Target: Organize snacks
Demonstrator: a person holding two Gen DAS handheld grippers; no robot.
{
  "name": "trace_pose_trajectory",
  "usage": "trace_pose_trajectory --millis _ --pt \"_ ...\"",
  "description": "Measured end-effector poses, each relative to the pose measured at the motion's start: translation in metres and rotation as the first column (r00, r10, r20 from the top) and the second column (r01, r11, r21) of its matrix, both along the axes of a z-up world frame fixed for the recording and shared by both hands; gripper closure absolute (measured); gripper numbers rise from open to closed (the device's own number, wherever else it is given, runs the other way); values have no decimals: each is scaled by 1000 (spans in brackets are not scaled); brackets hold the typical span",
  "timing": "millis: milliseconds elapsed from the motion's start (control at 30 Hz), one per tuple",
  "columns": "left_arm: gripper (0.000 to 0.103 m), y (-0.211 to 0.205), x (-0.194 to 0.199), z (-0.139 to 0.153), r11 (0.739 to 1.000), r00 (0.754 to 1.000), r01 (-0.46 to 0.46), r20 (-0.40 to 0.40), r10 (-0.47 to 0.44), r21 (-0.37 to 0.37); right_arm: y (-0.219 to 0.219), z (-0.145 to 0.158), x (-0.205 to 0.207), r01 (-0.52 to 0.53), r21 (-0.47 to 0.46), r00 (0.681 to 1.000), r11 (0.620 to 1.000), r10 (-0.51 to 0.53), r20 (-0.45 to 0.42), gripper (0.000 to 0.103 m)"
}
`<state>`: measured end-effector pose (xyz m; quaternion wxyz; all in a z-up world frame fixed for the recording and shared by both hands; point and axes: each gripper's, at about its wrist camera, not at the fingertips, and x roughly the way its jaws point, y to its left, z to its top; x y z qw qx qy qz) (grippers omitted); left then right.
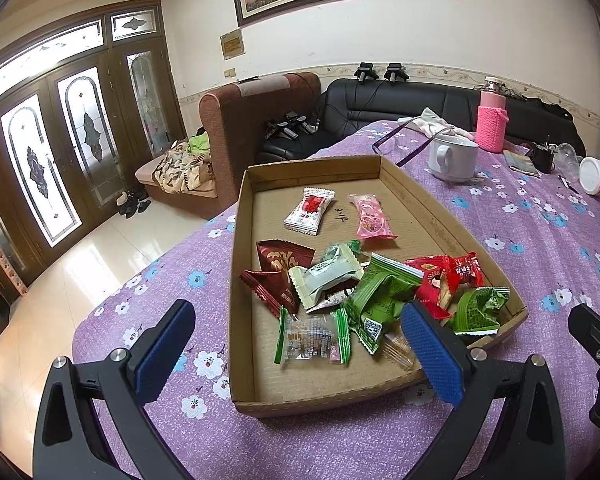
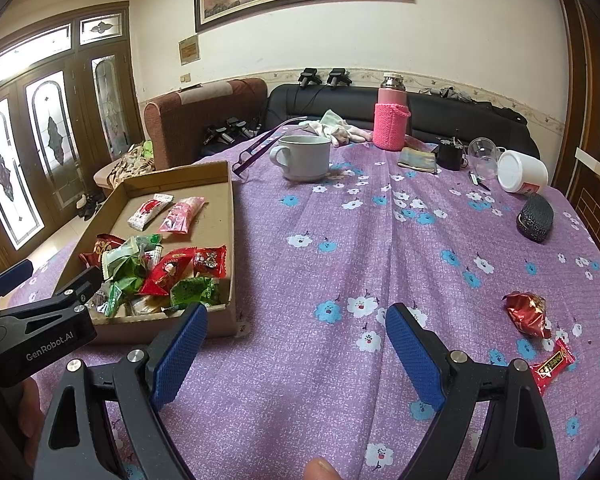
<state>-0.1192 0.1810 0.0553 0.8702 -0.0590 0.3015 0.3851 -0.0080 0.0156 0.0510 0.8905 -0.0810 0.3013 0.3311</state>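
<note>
Snacks [image 1: 340, 280] heaped in cardboard tray [image 1: 380, 166] at frame centre on purple-clothed bench [image 2: 320, 260] | left tongs [image 1: 296, 348] spread wide, empty, over tray's near end | right tongs [image 2: 296, 356] spread wide, empty, above cloth | two red wrapped snacks [image 2: 528, 314] loose at lower right, outside tray

One cardboard tray [image 1: 416, 204] holds roughly eleven wrapped snacks: one white-and-red packet [image 1: 309, 216], one pink packet [image 1: 372, 222], two dark red packets [image 1: 278, 276], three green wrappers [image 1: 384, 292], two pale green-white wrappers [image 1: 326, 280], two bright red packets [image 1: 446, 276] and one clear packet with green ends [image 1: 312, 338]. Two red snacks [image 2: 526, 314] lie loose on the tablecloth [image 2: 340, 248]. One mug [image 2: 304, 156], one pink flask [image 2: 392, 114], one white tub [image 2: 522, 172].
</note>
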Motion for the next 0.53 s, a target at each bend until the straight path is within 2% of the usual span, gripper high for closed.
trace_pose_trajectory --millis 300,400,533 --pt "0 1 -1 -1 1000 1000 -7 -16 7 -1 -1 1 0 2 1 1000 1000 -2 1 10" --pt "0 2 -6 1 999 999 -41 -18 42 21 0 1 0 0 2 1000 1000 0 6 10" --pt "0 1 -8 1 998 998 -40 -49 42 43 0 1 0 -3 0 1000 1000 3 8 10"
